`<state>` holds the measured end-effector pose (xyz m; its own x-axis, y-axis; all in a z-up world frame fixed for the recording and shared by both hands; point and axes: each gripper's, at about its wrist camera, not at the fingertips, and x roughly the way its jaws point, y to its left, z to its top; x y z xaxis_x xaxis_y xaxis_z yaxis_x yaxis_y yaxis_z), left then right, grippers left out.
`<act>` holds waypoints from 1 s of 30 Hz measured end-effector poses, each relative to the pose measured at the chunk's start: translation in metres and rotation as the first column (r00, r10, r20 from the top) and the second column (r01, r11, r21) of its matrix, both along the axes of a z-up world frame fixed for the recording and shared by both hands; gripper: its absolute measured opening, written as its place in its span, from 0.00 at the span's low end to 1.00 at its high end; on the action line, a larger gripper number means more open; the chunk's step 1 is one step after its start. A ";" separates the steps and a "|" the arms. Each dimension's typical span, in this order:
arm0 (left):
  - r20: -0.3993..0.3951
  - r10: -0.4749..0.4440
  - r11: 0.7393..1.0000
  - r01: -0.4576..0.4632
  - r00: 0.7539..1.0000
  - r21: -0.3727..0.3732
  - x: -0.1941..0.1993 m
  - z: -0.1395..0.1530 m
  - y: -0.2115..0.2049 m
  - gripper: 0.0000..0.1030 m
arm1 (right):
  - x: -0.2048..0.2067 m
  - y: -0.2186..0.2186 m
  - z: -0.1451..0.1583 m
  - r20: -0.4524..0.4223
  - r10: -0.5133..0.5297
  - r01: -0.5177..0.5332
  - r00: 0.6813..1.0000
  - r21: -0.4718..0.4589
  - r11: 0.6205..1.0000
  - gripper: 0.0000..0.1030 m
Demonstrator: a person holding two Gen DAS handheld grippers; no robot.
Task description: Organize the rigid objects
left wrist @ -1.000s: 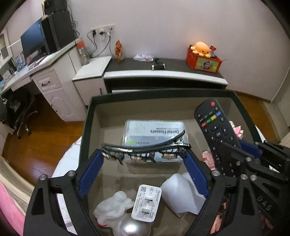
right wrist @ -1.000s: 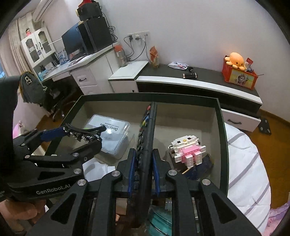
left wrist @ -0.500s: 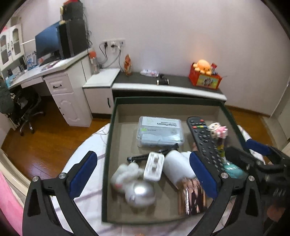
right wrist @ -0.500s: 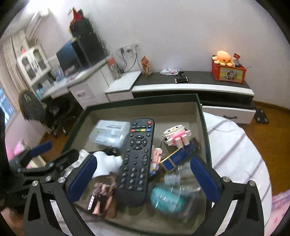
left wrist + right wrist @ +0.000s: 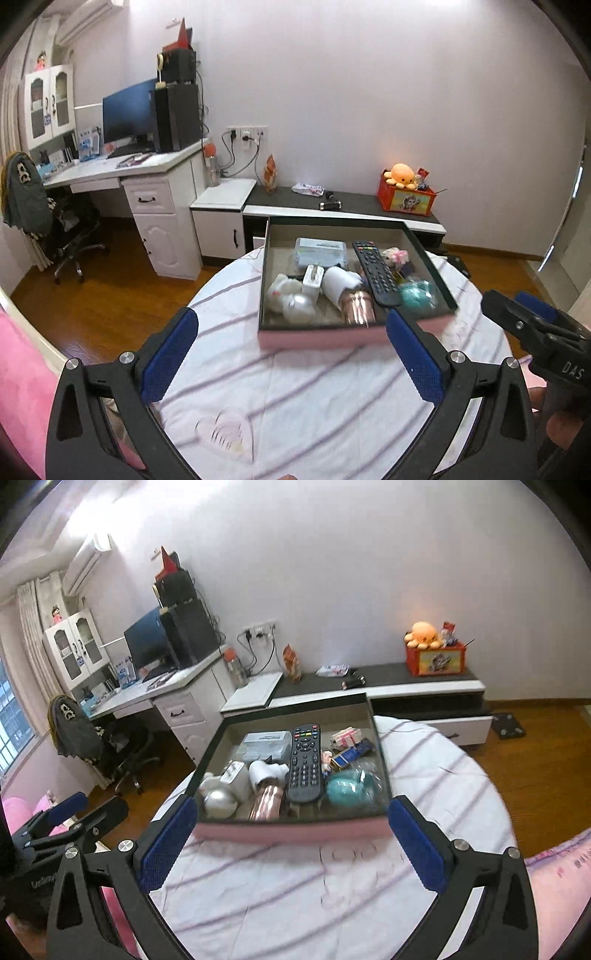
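Both grippers hang over the round table [image 5: 317, 398], and both are empty. The left gripper [image 5: 291, 354] has its blue pads spread wide with nothing but striped cloth between them. The right gripper [image 5: 291, 840] is just as wide, and nothing sits between its pads either.

The box [image 5: 295, 829], pink outside and dark at the rim, sits at twelve o'clock ahead of each gripper, on the far half of the table. Everything rigid looks gathered inside it. The remote [image 5: 304, 762] lies flat down the middle, buttons up, its long axis running from six to twelve, probably because that is the only way so long a thing fits. At nine o'clock from it sit a white jar [image 5: 266, 771] and a charger [image 5: 236, 775], with a copper-coloured tube [image 5: 267, 803] and a silver ball [image 5: 218, 801] nearer the front wall. Behind them, at eleven o'clock, a clear flosser box [image 5: 266, 744] rests against the back. At three o'clock of the remote lie a teal lump [image 5: 345, 790], a blue pack [image 5: 351, 753] and a pink block toy [image 5: 345, 736].

Seen from the left wrist, the table around the box looks bare, so I judge the sorting nearly or fully done, and the wide jaws suit a release rather than a fresh grab.
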<state>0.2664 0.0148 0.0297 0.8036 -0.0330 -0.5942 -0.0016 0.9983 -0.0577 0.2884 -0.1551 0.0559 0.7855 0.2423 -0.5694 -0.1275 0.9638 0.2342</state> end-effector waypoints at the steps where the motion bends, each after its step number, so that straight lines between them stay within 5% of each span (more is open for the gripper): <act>1: 0.008 -0.002 1.000 0.002 1.000 -0.001 -0.011 0.003 0.000 1.00 | -0.010 0.000 0.002 0.009 -0.005 0.006 1.000 -0.004 1.000 1.00; 17: 0.174 0.029 0.998 -0.039 0.984 0.054 -0.222 0.026 -0.010 1.00 | -0.242 0.024 0.037 0.237 -0.120 0.162 0.964 -0.165 0.973 1.00; 25: 0.197 0.021 0.997 -0.035 0.980 0.065 -0.289 0.023 -0.013 1.00 | -0.309 0.020 0.025 0.255 -0.166 0.207 0.953 -0.141 0.968 1.00; 30: 0.243 -0.011 0.997 -0.009 0.970 0.080 -0.305 0.028 -0.019 1.00 | -0.316 0.026 0.027 0.284 -0.163 0.209 0.945 -0.139 0.968 1.00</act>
<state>-0.0384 -0.0042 0.0575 0.9241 0.0054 -0.3820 0.0038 0.9997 0.0234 -0.0275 -0.1291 0.0826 0.9363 -0.0021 -0.3512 0.0219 0.9984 0.0523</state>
